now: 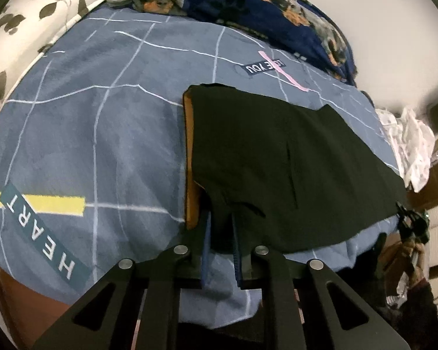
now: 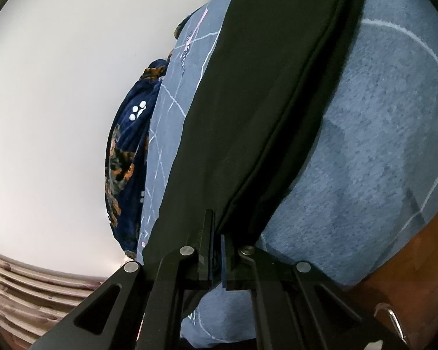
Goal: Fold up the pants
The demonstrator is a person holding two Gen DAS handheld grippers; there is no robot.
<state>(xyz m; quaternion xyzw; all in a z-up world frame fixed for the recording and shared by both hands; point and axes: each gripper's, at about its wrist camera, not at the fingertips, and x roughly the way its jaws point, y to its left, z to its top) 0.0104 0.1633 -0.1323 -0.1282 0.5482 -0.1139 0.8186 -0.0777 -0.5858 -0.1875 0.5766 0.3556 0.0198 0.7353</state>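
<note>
Black cloth pants [image 1: 277, 160] lie on the blue grid-patterned bedspread [image 1: 87, 131], near edge pinched between the narrowed jaws of both left gripper [image 1: 222, 233] and right gripper [image 2: 217, 233]; fold step apparently starting, next likely lifting both corners together across the garment.

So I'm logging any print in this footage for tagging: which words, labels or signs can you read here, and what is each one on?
"HEART": white letters on a dark strip beside a yellow bar, printed on the blue bedspread.
"YOU": upside down on a dark strip of the same bedspread; a pink stripe crosses the word before it, which is unreadable.
The black pants show no readable print.
Right wrist view: a printed strip on the bedspread, too blurred to read.
</note>
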